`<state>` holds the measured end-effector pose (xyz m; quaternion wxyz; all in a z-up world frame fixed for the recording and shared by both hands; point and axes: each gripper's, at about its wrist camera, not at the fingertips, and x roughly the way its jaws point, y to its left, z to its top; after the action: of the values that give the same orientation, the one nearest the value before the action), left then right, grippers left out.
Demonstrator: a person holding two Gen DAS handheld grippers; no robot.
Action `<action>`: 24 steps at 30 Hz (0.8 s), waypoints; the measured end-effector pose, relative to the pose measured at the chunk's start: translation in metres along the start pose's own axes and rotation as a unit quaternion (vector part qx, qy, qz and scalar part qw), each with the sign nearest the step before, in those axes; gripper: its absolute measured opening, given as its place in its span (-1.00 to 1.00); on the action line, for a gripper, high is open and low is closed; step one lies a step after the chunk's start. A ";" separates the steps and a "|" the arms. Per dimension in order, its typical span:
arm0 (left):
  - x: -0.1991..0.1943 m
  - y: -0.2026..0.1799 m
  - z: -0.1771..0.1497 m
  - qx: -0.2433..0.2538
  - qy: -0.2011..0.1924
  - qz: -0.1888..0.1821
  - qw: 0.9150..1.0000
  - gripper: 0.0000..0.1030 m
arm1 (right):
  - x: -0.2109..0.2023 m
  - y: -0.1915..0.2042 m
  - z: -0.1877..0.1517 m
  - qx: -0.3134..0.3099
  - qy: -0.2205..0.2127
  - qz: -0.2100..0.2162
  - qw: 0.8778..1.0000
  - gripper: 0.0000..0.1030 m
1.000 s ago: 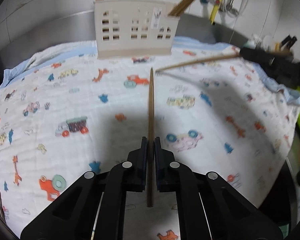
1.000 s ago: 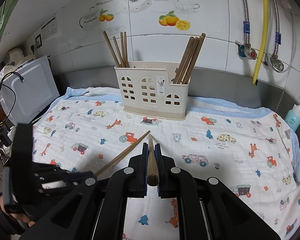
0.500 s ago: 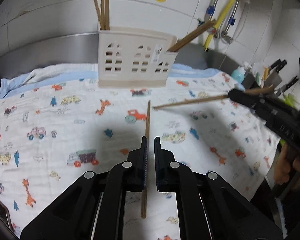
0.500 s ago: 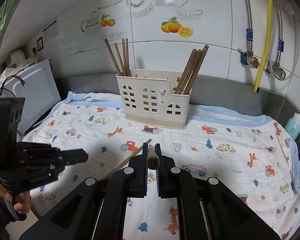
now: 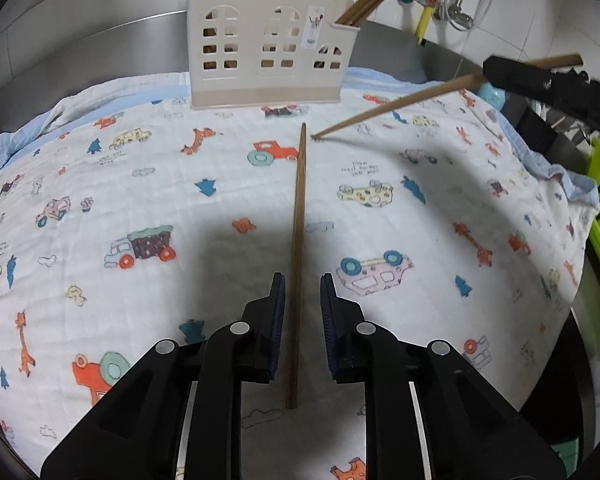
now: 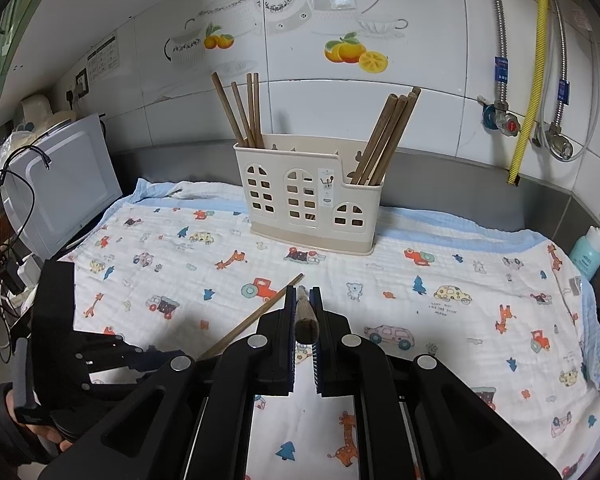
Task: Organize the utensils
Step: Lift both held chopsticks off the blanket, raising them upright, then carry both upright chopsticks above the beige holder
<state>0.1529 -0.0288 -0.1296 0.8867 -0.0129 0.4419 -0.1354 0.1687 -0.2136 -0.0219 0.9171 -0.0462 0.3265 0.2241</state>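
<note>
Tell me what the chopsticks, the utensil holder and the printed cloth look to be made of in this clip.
Chopsticks: probably wood or bamboo; matte brown, with grain at the cut end in the right gripper.
Utensil holder: moulded plastic by its look; smooth cream walls with cut-out window holes.
Printed cloth: soft woven cotton, perhaps muslin; crinkled weave, wrinkled edges, cartoon vehicles and animals.

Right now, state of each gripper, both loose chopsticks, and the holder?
left gripper: jaws opening, pads clear of the chopstick between them.
left chopstick: lying flat on the cloth.
right gripper: shut on a chopstick.
right chopstick: held, tip down at the cloth.
holder: upright, chopsticks in both end compartments.
</note>
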 end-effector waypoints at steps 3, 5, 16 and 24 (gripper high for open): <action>0.004 -0.002 -0.003 0.004 0.003 0.007 1.000 -0.67 | 0.000 0.000 -0.001 0.000 0.000 0.000 1.000 -0.87; 0.004 -0.006 -0.004 0.018 0.004 0.018 1.000 -0.68 | 0.000 0.000 -0.001 0.000 0.000 0.000 1.000 -0.87; -0.012 -0.003 0.011 0.009 0.005 0.011 1.000 -0.90 | -0.003 0.003 0.001 -0.002 -0.006 0.001 1.000 -0.87; -0.043 0.003 0.035 -0.010 -0.053 -0.012 0.998 -0.90 | -0.006 0.005 0.007 -0.005 -0.014 0.003 1.000 -0.88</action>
<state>0.1563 -0.0185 -0.0750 0.9071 -0.0345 0.3952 -0.1407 0.1666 -0.2099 -0.0128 0.9205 -0.0471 0.3129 0.2293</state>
